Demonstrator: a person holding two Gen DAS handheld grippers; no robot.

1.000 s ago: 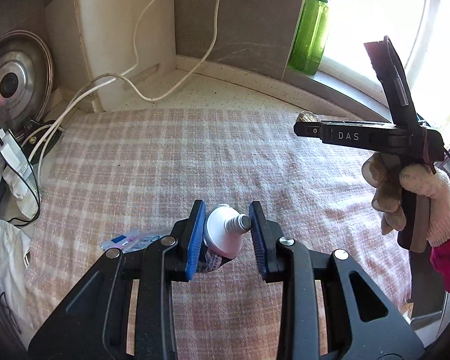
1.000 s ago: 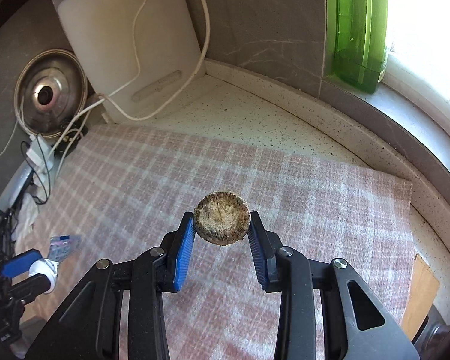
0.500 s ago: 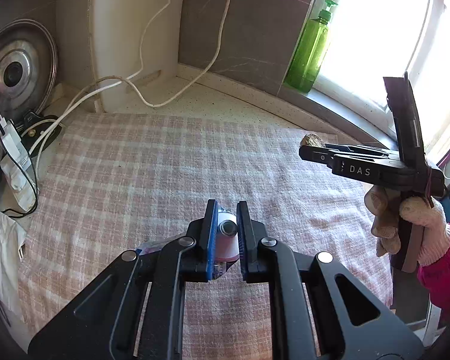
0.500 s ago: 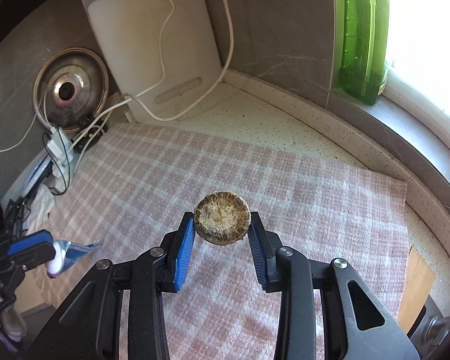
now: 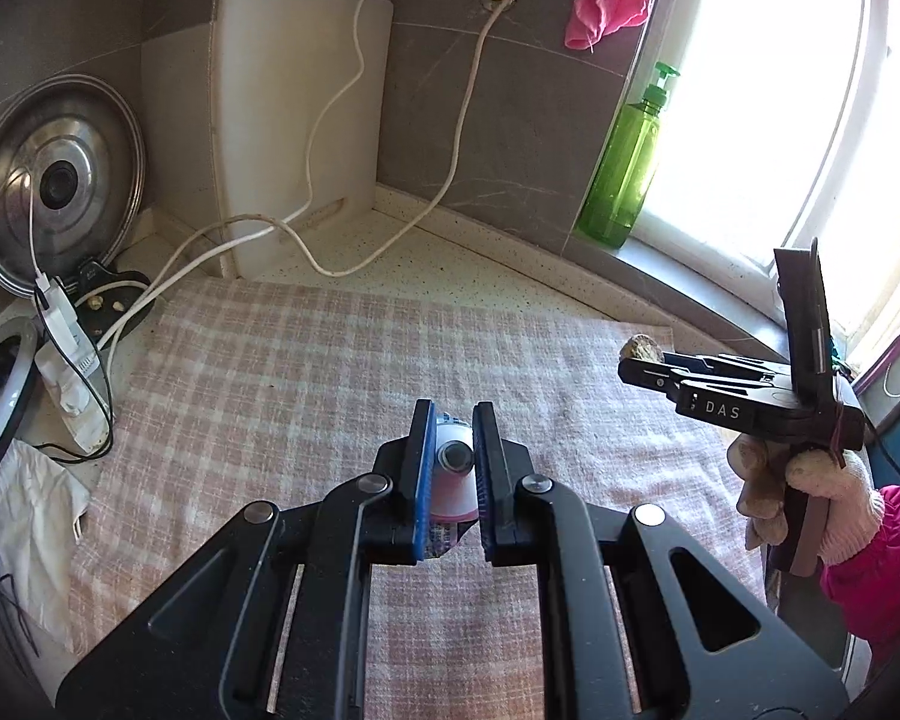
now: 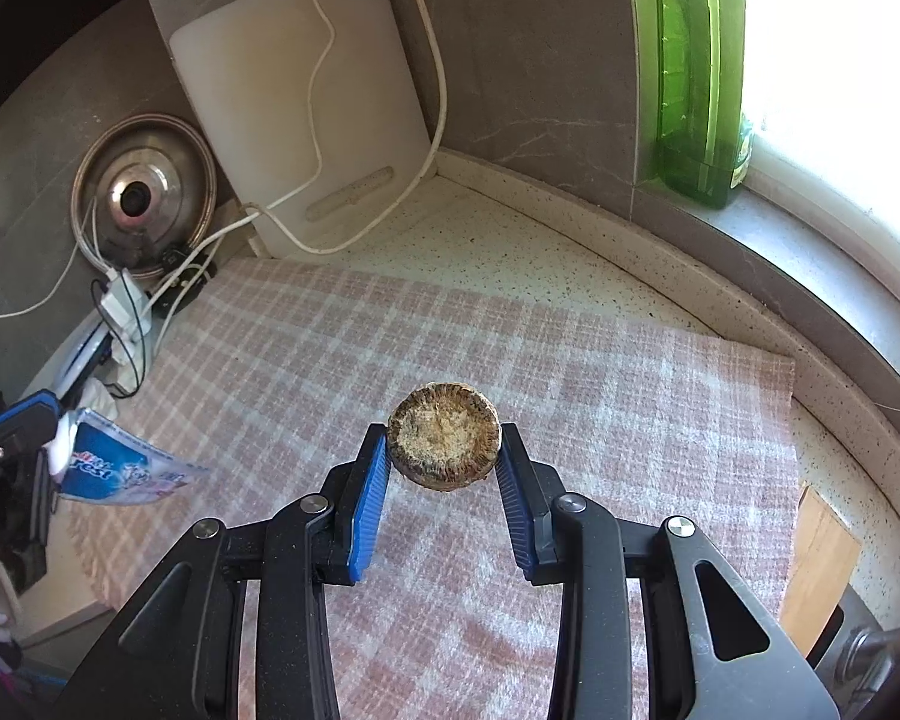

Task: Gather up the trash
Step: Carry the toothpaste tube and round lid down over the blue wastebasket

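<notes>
Already both my tools were loaded: the left tool (image 5: 453,468) was clamped tight on the neck of a squeezed toothpaste tube (image 6: 120,471), and the right tool (image 6: 444,459) gripped a dry, brownish, ribbed disc (image 6: 444,443), both held clear above the pink checked cloth (image 5: 282,396) on the table (image 6: 570,246). I judged pickup done; next each needed carrying to a bin, which I couldn't see. The tube looked flattened, blue-and-white, cap end pinched.
</notes>
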